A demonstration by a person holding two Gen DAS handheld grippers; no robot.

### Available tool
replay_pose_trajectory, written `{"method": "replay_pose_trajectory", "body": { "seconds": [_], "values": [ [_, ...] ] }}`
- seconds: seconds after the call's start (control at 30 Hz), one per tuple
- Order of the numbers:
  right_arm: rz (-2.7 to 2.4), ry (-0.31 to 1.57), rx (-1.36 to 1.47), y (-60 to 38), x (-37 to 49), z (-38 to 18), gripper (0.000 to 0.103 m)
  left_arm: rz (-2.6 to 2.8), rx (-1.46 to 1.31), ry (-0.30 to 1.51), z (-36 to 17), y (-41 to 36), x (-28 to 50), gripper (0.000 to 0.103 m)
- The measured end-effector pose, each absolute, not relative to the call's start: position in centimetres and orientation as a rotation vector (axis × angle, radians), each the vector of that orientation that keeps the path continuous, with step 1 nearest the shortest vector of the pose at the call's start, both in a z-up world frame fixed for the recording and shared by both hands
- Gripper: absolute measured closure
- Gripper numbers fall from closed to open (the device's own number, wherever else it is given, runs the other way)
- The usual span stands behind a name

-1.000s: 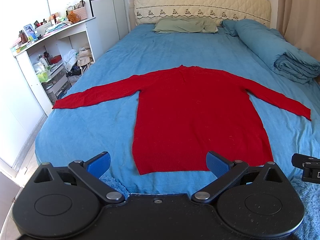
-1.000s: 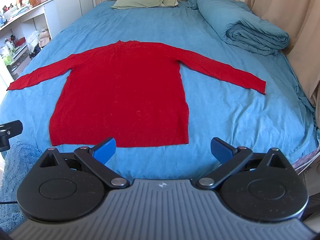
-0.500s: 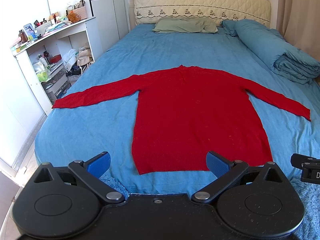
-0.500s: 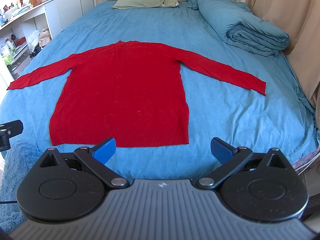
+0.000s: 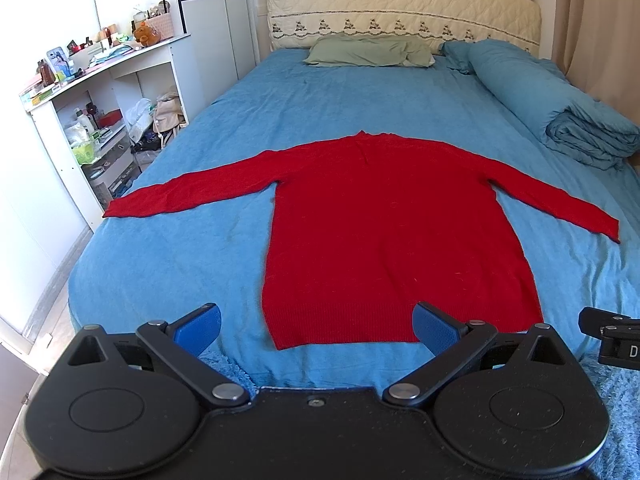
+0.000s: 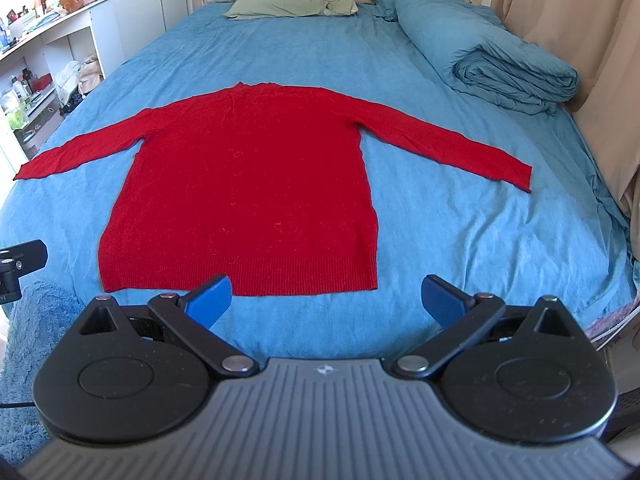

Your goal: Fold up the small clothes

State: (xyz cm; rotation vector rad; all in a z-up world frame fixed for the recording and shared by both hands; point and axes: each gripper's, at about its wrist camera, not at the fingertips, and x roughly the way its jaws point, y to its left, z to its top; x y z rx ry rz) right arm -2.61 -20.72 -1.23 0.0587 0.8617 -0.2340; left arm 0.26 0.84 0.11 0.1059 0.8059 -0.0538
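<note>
A red long-sleeved sweater (image 5: 384,232) lies flat on the blue bed, hem toward me, both sleeves spread out to the sides; it also shows in the right wrist view (image 6: 248,196). My left gripper (image 5: 316,326) is open and empty, held above the bed's near edge, in front of the hem's left corner. My right gripper (image 6: 328,302) is open and empty, in front of the hem's right corner. Neither touches the sweater.
A rolled blue duvet (image 5: 560,112) lies along the bed's right side, a green pillow (image 5: 368,52) at the headboard. A white shelf unit (image 5: 92,120) full of small items stands left of the bed. A curtain (image 6: 580,40) hangs on the right.
Both grippers have drifted very slightly; the sweater sits a touch higher in the views. Nothing was grasped or moved.
</note>
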Motion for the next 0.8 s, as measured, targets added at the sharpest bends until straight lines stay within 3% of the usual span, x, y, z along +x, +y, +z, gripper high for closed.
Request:
{"method": "replay_pose_trajectory", "body": {
  "seconds": [0.33,0.8],
  "values": [
    [-0.233,0.849,0.109,-22.9,-1.6,-0.5,0.0,-0.081,0.128,0.76,1.7,-0.1,3.1,0.0],
    [-0.51,0.761,0.171,-39.3,7.6,-2.1,0.0,-0.281,0.137,0.758,0.2,-9.0,20.9,0.0]
  ]
}}
